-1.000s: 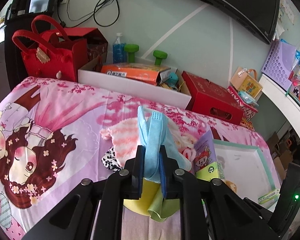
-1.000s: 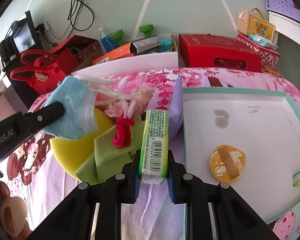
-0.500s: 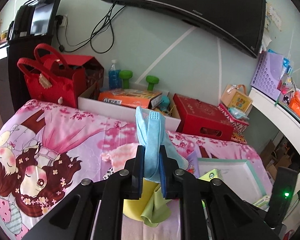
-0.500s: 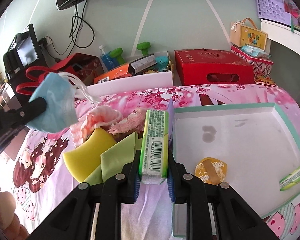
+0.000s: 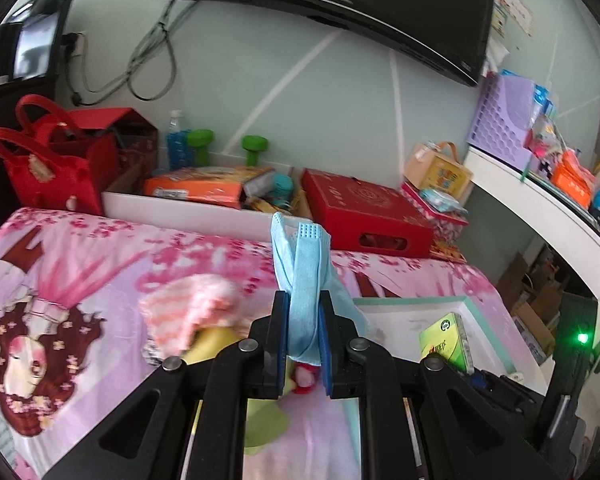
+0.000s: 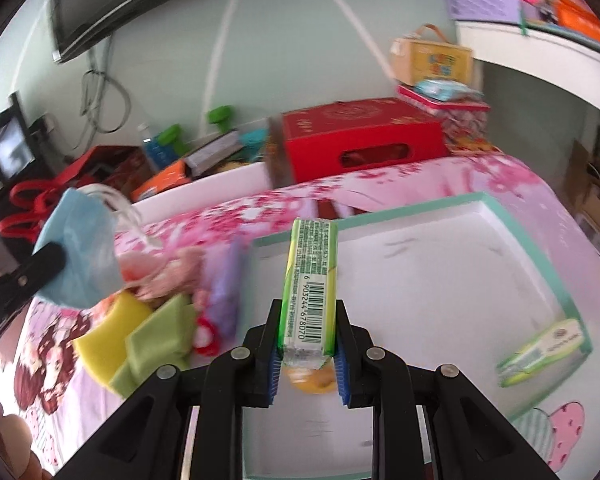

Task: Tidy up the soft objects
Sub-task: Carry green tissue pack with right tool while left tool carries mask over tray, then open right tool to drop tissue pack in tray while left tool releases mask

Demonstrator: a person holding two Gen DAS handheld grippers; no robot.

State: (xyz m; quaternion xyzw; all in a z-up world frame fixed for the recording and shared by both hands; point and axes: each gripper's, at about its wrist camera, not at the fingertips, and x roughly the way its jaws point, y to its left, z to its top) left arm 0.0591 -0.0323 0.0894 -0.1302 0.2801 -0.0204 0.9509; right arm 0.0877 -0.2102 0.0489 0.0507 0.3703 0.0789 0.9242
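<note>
My left gripper [image 5: 303, 322] is shut on a light blue face mask [image 5: 302, 280], lifted above the pink bedspread; from the right wrist view the mask [image 6: 80, 252] hangs at the left with its white ear loops trailing. My right gripper [image 6: 307, 338] is shut on a green tissue pack [image 6: 310, 284] with a barcode, held over the near edge of the white tray [image 6: 440, 272]. In the left wrist view the same pack [image 5: 446, 338] shows at the right, over the tray [image 5: 404, 320]. A pile of soft things lies left of the tray: a yellow sponge [image 6: 108, 340], green cloths [image 6: 156, 344] and a pink fluffy cloth [image 5: 188, 308].
Inside the tray lie a second green tissue pack [image 6: 544, 354] and an orange round item [image 6: 312, 380] half hidden behind my right gripper. Past the bed stand a white box of goods [image 5: 204, 200], a red gift box [image 5: 364, 216] and a red bag [image 5: 56, 168]. A white shelf [image 5: 548, 216] curves along the right.
Both grippers have risen and swung toward the tray, each keeping its hold. The soft pile now sits lower and further left in the views, and the tissue pack hangs over the tray edge.
</note>
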